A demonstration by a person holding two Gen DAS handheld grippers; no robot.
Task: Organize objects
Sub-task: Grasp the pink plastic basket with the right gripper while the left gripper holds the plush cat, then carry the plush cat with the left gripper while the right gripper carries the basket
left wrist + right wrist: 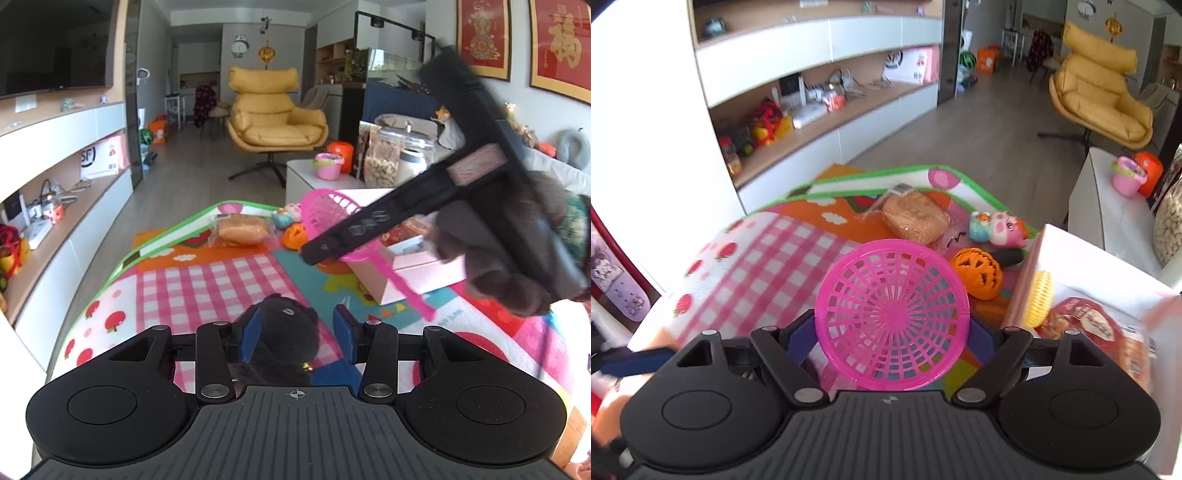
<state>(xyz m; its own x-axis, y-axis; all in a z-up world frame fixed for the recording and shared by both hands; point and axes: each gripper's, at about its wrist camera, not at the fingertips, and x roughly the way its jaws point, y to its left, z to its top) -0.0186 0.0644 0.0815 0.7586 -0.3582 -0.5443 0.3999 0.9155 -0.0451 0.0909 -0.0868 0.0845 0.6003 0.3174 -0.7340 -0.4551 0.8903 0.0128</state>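
My left gripper has its blue pads around a black plush toy; the left pad touches it, the right pad stands a little apart. My right gripper is shut on a pink plastic strainer, held above the mat; it also shows in the left wrist view, where the strainer's handle sticks out below the right gripper. A wrapped bread bun, an orange pumpkin toy and a pig squeeze toy lie on the colourful play mat.
A pink-white open box at the right holds a yellow item and red snack packs. A white low table carries jars and a pink toy bucket. Shelves line the left wall; a yellow armchair stands beyond.
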